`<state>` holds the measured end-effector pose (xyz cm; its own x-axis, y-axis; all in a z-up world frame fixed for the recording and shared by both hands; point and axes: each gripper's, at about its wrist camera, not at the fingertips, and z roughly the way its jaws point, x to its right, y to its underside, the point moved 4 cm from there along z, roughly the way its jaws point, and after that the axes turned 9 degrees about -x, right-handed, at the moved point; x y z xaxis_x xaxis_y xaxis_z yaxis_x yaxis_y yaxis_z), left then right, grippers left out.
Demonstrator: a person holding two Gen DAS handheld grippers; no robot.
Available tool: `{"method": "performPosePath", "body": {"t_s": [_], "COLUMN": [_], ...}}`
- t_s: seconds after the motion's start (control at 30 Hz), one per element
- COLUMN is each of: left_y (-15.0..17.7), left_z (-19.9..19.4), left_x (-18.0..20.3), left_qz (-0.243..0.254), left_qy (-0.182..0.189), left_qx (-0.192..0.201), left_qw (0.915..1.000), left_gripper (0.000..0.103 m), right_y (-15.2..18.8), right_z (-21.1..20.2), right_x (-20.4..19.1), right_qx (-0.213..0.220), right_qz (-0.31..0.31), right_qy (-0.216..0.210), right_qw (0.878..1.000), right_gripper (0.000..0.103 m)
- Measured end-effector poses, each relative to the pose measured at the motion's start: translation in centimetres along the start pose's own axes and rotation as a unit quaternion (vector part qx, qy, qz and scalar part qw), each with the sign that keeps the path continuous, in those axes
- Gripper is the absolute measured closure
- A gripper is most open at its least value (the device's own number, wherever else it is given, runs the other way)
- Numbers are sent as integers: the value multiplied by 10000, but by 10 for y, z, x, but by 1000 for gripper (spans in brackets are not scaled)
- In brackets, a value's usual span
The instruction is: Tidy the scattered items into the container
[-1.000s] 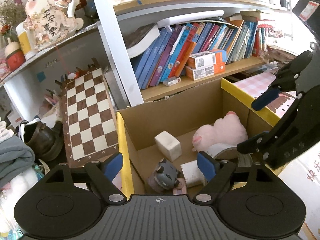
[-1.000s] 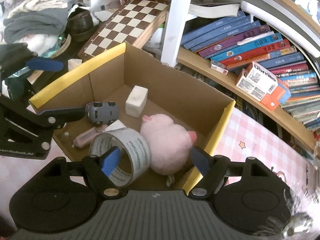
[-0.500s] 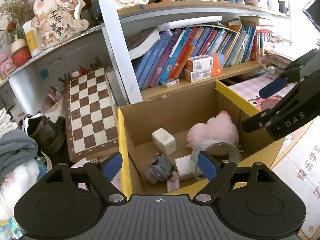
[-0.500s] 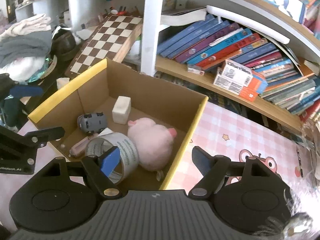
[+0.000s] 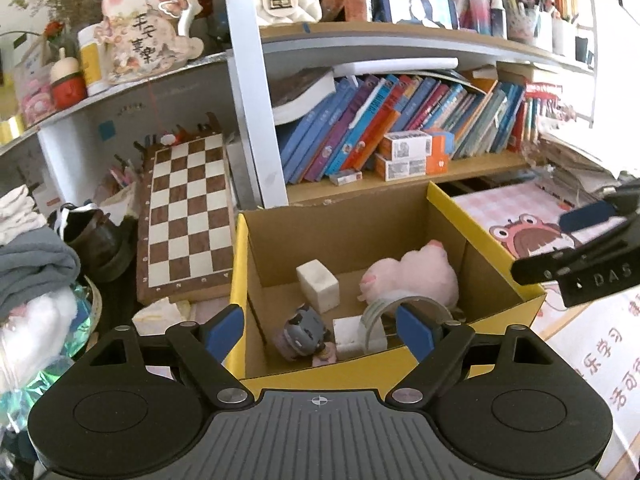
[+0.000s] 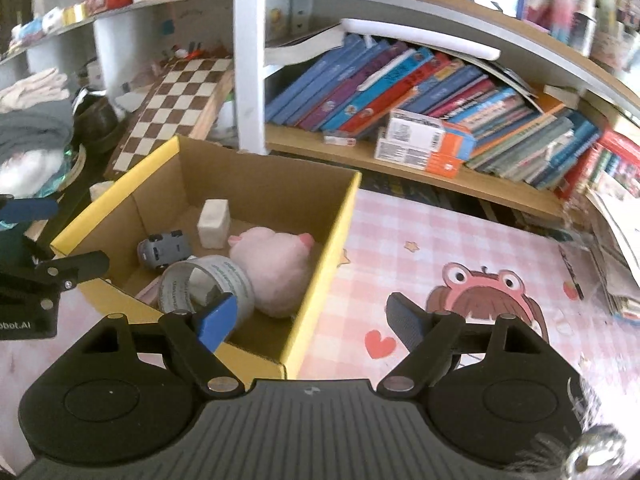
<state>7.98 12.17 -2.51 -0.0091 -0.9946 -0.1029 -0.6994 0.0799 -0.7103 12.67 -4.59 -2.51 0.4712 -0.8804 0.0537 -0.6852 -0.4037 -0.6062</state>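
Cardboard box (image 5: 448, 216), yellow-edged, open top, standing on the pink checked mat (image 6: 440, 248) in front of the bookshelf.

Contents, counted:
- one pink plush toy (image 5: 420, 276), against the box's right-hand wall;
- one roll of clear tape (image 6: 208, 284), on its edge, touching the plush;
- one grey toy car (image 6: 164, 248);
- one white block (image 5: 318, 285), upright near the back wall;
- one flatter white piece (image 5: 348, 332) beside the tape, plain only from the left wrist;
- one small pinkish item beside the car, too hidden to identify.

View differences: the right wrist alone shows the frog print (image 6: 480, 292) in full on the mat; the left wrist alone shows the rabbit ornament (image 5: 144, 28) on the upper shelf. One chessboard (image 5: 188, 216) leans left of the box in both.

Left gripper (image 5: 318, 330): jaws wide apart, nothing between them, above the box's near edge. Right gripper (image 6: 310, 318): jaws have just been widening, wide apart, empty, over the box's near right corner.
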Motion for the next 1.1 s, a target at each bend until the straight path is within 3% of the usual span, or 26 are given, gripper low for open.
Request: {"method": "performPosePath", "body": {"t_s": [0.2,0.3,1.1], "left_y": [3,6,26], "left_z": [-6,-8,-4], "left_x": [10,17,56], "left_qz": [-73,-19,55], "left_qy": [-37,-51,-97], "left_qx": [19,4,-373], "left_qw": [10000,10000,9992], "left_gripper": [17,11,7], "right_y": [18,26,66], "right_z": [-4,-3,-4], "right_x": [8,10,21], "right_qx": [7,-32,-121], "right_qz": [225,312,798], "right_qy": [140,167,508], "right_qw": [9996,9994,9954], "right_gripper": [18,17,5]}}
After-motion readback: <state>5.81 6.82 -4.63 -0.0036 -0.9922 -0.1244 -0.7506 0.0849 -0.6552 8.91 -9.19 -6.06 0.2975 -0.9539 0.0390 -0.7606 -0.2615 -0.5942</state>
